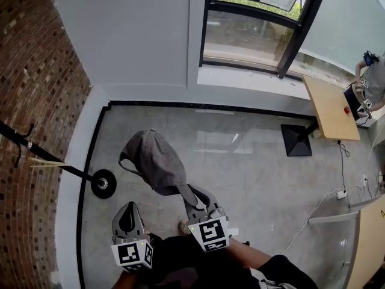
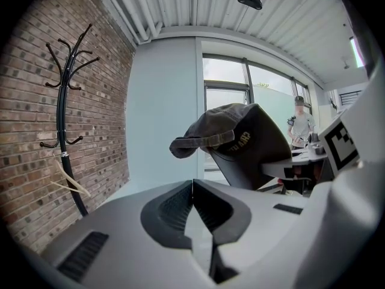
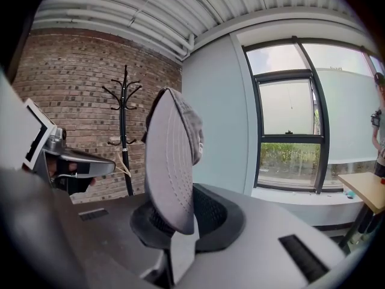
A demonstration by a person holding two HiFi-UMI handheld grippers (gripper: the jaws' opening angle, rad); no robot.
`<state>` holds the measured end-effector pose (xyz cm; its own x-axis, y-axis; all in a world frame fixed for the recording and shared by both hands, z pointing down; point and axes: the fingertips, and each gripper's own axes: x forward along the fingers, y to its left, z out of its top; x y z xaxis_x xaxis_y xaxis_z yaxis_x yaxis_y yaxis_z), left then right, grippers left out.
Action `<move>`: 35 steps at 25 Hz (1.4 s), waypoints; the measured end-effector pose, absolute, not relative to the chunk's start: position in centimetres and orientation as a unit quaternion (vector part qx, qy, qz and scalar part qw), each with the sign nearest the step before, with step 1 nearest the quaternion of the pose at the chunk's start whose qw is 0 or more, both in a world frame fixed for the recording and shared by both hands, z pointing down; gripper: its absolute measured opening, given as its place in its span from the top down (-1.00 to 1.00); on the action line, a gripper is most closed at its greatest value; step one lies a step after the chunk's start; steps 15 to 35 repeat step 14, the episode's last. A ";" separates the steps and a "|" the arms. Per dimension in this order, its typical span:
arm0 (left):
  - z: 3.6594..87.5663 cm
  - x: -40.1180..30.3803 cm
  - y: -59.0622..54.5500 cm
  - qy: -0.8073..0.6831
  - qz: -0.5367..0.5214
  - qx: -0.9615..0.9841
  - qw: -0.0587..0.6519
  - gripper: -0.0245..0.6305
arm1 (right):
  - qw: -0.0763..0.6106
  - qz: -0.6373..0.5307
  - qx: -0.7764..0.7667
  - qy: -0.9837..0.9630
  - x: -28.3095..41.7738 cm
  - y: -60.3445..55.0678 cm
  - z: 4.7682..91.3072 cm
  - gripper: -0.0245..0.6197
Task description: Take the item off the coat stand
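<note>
A grey baseball cap (image 1: 153,160) hangs in the air over the floor, away from the coat stand. My right gripper (image 1: 192,198) is shut on its brim; in the right gripper view the brim (image 3: 170,161) stands on edge between the two dark pads of the gripper (image 3: 180,208). My left gripper (image 1: 128,214) is lower left of the cap, shut and holding nothing (image 2: 192,190). The black coat stand (image 1: 103,183) is at the left by the brick wall, with bare hooks (image 2: 67,53) and a wooden hanger (image 1: 51,163) on its pole. From the left gripper the cap (image 2: 240,137) shows ahead to the right.
A brick wall (image 1: 36,71) runs along the left and a window (image 1: 252,35) is ahead. A wooden table (image 1: 331,107) on a black foot (image 1: 296,140) stands at the right, a person (image 1: 374,77) beyond it. Cables (image 1: 337,194) lie on the floor at the right.
</note>
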<state>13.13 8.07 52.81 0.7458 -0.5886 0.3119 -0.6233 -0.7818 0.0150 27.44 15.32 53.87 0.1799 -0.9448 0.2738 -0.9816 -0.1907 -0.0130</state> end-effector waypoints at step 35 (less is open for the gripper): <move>52.0 11.3 5.8 -0.337 0.143 0.929 0.057 0.82 | 0.082 0.101 0.762 -0.634 26.2 13.0 52.9 0.80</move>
